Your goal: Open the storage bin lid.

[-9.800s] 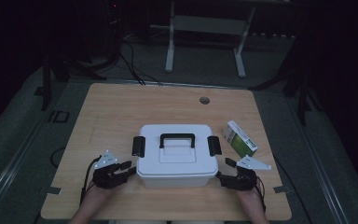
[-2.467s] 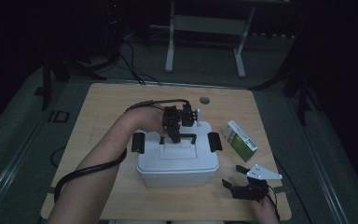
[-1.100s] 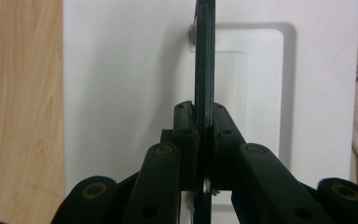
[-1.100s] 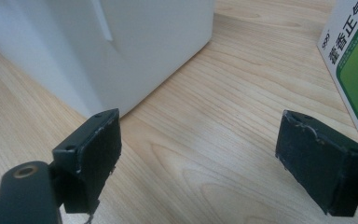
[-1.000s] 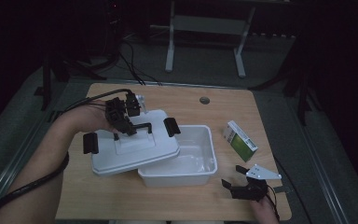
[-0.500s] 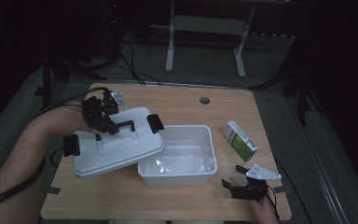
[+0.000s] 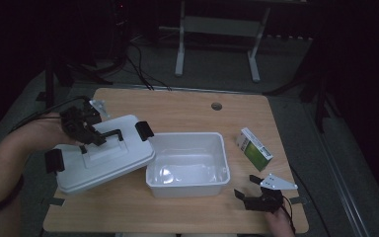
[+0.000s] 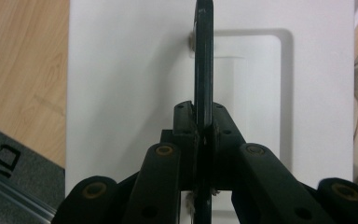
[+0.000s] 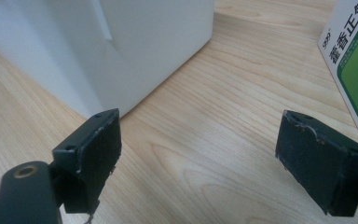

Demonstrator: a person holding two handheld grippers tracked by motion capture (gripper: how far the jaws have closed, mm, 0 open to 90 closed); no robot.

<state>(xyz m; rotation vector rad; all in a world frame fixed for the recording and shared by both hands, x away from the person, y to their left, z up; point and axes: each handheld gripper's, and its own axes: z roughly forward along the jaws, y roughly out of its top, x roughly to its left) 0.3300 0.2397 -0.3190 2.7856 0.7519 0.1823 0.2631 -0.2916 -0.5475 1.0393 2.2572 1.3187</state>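
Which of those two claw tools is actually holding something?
The left gripper: its jaws pinch the black handle of the white lid. The right gripper rests open, apart from the green box.

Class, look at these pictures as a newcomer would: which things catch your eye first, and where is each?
First the white lid, tilted at the table's left, held by its black handle in the shut left gripper. Next the open white box in the middle, nothing visible inside. A green-and-white carton lies to its right, and the right gripper rests open near the table's front edge.
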